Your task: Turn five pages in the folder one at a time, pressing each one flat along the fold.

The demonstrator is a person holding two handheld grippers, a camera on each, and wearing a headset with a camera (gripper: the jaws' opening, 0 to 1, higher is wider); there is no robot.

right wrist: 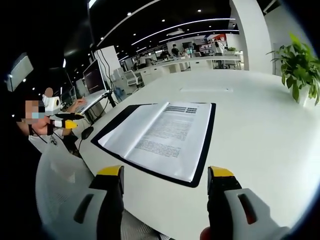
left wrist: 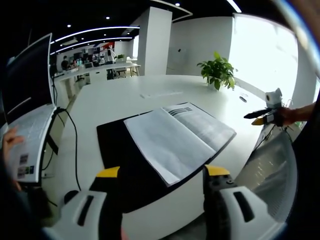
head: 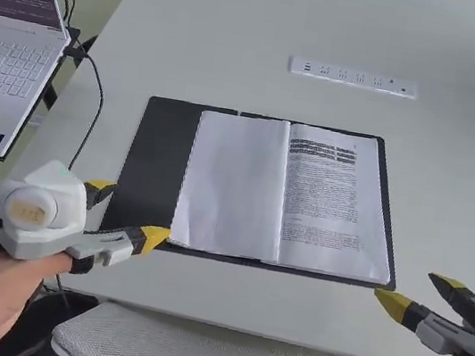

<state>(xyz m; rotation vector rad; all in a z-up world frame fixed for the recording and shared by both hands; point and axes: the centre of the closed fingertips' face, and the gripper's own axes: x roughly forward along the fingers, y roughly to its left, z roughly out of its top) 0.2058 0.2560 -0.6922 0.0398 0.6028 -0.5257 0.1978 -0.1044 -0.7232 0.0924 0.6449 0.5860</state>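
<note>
Folder (head: 158, 165) open between left claw (head: 128, 210), right claw (head: 418, 291)

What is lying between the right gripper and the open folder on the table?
Nothing. In the right gripper view, a bare stretch of white table runs from the right gripper to the near edge of the folder.

White worktop (head: 243, 25), bare over most of its surface. Black folder (head: 156, 165) lies open and flat on it, near the front edge, with a blank sheet on the left and a printed sheet on the right. White power strip (head: 353, 77) lies flat beyond the folder, well apart from it. Open laptop (head: 3, 60) at the left edge; can't tell if it sits on the worktop or on a stand. Black cable (head: 100, 102) runs from the laptop down the worktop's left side.
</note>
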